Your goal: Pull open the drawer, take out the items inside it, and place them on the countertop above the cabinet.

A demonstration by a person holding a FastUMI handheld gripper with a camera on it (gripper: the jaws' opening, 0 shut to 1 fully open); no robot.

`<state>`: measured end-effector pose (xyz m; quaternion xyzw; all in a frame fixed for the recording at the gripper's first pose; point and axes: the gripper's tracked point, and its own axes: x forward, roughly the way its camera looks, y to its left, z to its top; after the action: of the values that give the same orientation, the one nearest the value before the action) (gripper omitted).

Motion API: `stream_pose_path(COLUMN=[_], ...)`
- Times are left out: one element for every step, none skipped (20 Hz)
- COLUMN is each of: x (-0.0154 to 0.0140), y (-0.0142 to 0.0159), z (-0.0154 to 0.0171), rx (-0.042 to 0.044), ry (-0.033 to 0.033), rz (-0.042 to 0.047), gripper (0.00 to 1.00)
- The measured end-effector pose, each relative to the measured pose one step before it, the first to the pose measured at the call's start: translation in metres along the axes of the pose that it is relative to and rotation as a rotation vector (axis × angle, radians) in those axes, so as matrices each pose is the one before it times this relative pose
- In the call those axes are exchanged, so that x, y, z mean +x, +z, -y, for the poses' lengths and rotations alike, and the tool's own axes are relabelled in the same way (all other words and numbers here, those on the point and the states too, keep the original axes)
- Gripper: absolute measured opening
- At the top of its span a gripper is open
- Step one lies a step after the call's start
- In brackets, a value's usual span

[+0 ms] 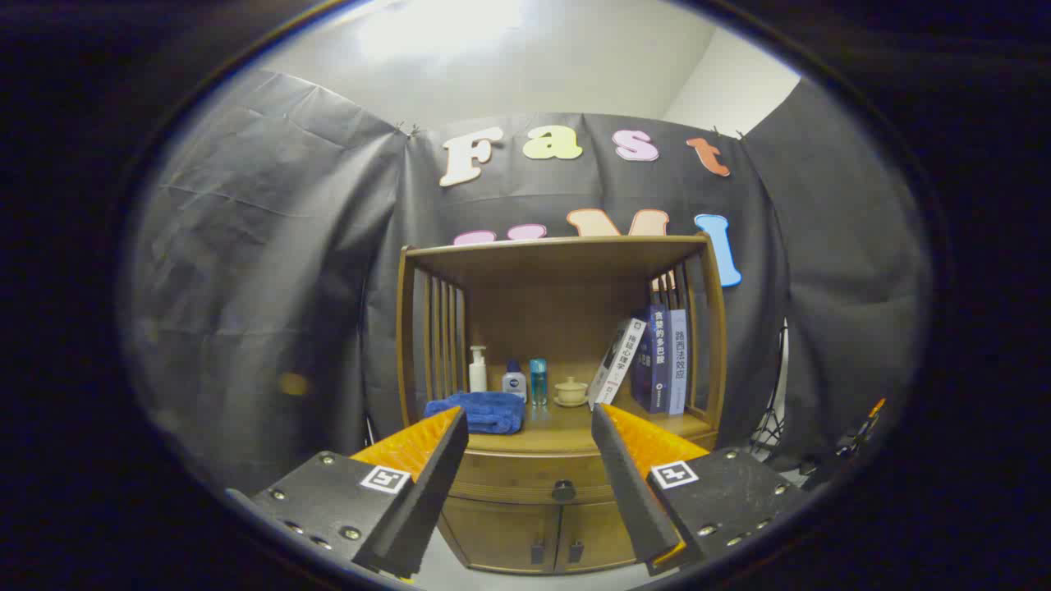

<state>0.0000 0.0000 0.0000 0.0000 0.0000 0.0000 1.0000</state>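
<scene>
Wooden cabinet [558, 328] seen ahead; closed drawer [534, 480] framed between spread, empty fingers of hand-held gripper [530, 435]; blue towel [480, 410] on counter [566, 435] beyond.

glossy wooden cabinet [525, 525], seemingly soft cloth towel [480, 410].

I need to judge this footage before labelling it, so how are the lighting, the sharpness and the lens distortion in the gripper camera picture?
Gripper view: fisheye bends the brown wooden cabinet posts outward; soft overhead light brightens the pale ceiling, while the shelf interior is dimmer; the round dark drawer knob and folded blue towel read sharp enough; the open gripper has near fingers slightly soft.
</scene>
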Motion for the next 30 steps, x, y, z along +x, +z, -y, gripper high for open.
stream_pose_path(x=[0.00122, -0.00015, 0.00015, 0.00032, 0.00051, 0.00016, 0.00073, -0.00041, 0.00002, 0.00038, -0.00004, 0.00075, 0.00032, 0.00246, 0.00288, 0.00399, 0.00475, 0.00664, 0.00757, 0.00858, 0.0096, 0.00993, 0.01125, 0.0108, 0.01092, 0.01198, 0.01091, 0.0105, 0.01161, 0.00814], y=[-0.00111, -0.00137, -0.00119, -0.00042, -0.00006, -0.00029, -0.00051, 0.00073, 0.00011, -0.00058, 0.00043, -0.00016, -0.00002, -0.00309, -0.00276, -0.00536, -0.00618, -0.00671, -0.00782, -0.00735, -0.00747, -0.00885, -0.00787, -0.00732, -0.00758, -0.00757, -0.00814, -0.00914, -0.00766, -0.00977], z=[-0.00057, -0.0004, 0.00006, 0.00073, -0.00002, -0.00005, 0.00072, 0.00034, 0.00035, 0.00083, 0.0007, 0.00066, 0.00148, 0.00131, 0.00104, 0.00148, 0.00067, 0.00016, -0.00018, 0.0011, 0.00083, -0.00034, -0.00191, -0.00113, -0.00053, -0.00103, -0.00241, -0.00271, -0.00042, -0.00119], rx=[0.0006, -0.00216, -0.00377, -0.00241, 0.00099, 0.0012, 0.00094, -0.00102, -0.00142, -0.00155, -0.00088, -0.00116, -0.00154, -0.0016, -0.00262, -0.00457, -0.00408, -0.0039, -0.00325, -0.00145, 0.00021, 0.00319, 0.00237, 0.00309, 0.00223, 0.01017, 0.01577, 0.01763, 0.02057, 0.01901], ry=[0.00223, 0.00132, 0.00015, -0.00127, -0.00059, 0.00113, -0.00221, -0.0019, -0.00176, -0.00093, -0.00132, -0.00169, -0.00273, -0.00217, -0.003, -0.00175, -0.00205, -0.00044, -0.00132, -0.00383, -0.00402, -0.00184, 0.00332, 0.0015, 0.0008, 0.00536, 0.00978, 0.01402, 0.00512, 0.00654], rz=[-0.00408, -0.00454, -0.00473, -0.00314, -0.00227, -0.00067, -0.00142, -0.00112, -0.00178, -0.00056, -0.00048, 0.00067, 0.00134, -0.00217, -0.00516, -0.00906, -0.01186, -0.01208, -0.0144, -0.01364, -0.01514, -0.01519, -0.011, -0.01166, -0.00715, -0.0115, -0.01204, -0.00976, -0.01219, -0.01941], gripper=[0.91, 0.91, 0.91, 0.91, 0.91, 0.91, 0.91, 0.91, 0.91, 0.91, 0.91, 0.91, 0.91, 0.91, 0.91, 0.91, 0.91, 0.91, 0.91, 0.91, 0.91, 0.91, 0.91, 0.91, 0.91, 0.91, 0.9, 0.89, 0.89, 0.87])
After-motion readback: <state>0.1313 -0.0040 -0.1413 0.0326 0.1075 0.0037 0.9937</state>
